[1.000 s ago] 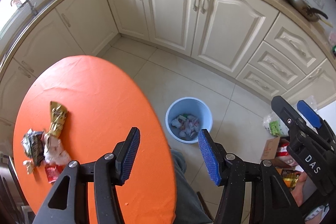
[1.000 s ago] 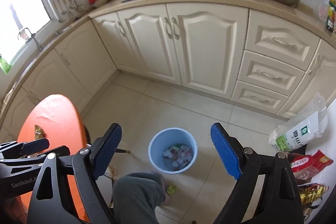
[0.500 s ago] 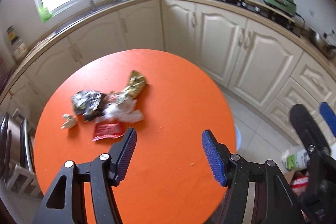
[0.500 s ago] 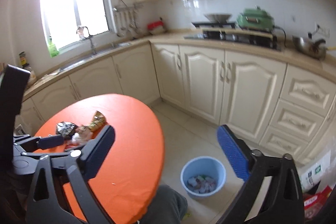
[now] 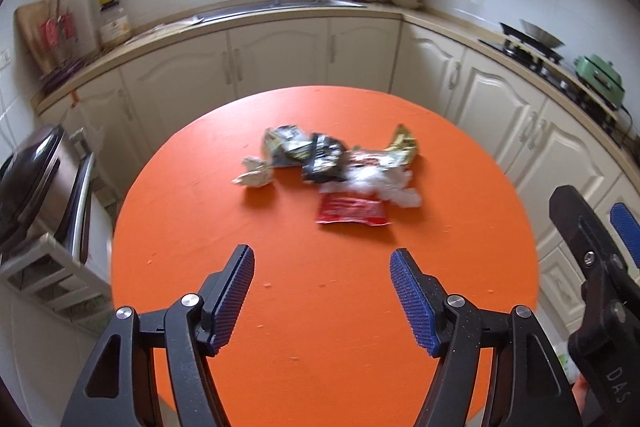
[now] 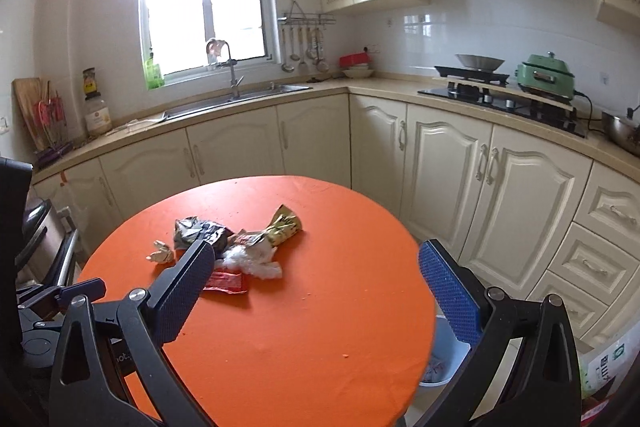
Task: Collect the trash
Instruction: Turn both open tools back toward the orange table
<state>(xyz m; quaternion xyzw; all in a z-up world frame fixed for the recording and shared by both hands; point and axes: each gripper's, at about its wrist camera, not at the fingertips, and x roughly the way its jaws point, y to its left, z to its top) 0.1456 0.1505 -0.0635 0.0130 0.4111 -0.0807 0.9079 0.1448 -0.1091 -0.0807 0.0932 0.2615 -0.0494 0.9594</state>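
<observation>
A heap of trash lies near the middle of the round orange table (image 5: 328, 327) (image 6: 320, 327): a red packet (image 5: 352, 211) (image 6: 226, 281), white crumpled plastic (image 5: 384, 185) (image 6: 256, 261), a gold wrapper (image 5: 402, 147) (image 6: 285, 227), dark foil bags (image 5: 308, 153) (image 6: 200, 231) and a crumpled paper ball (image 5: 254, 175) (image 6: 161, 253). My left gripper (image 5: 322, 291) hovers over the near part of the table, short of the heap, its jaws opening with nothing between them. My right gripper (image 6: 316, 287) stands wide open and empty, to the right of the left one. The blue bin (image 6: 442, 359) peeks out under the table's right edge.
Cream cabinets (image 6: 440, 163) and a counter with a sink (image 6: 240, 99) and a stove (image 6: 492, 91) curve behind the table. A steel rack with a dark pot (image 5: 36, 195) stands left of the table. Bags (image 6: 608, 367) lie on the floor at the right.
Both grippers have swung from the blue bin on the floor round to the table and now face the trash heap. Both sets of jaws stand wider than before.
</observation>
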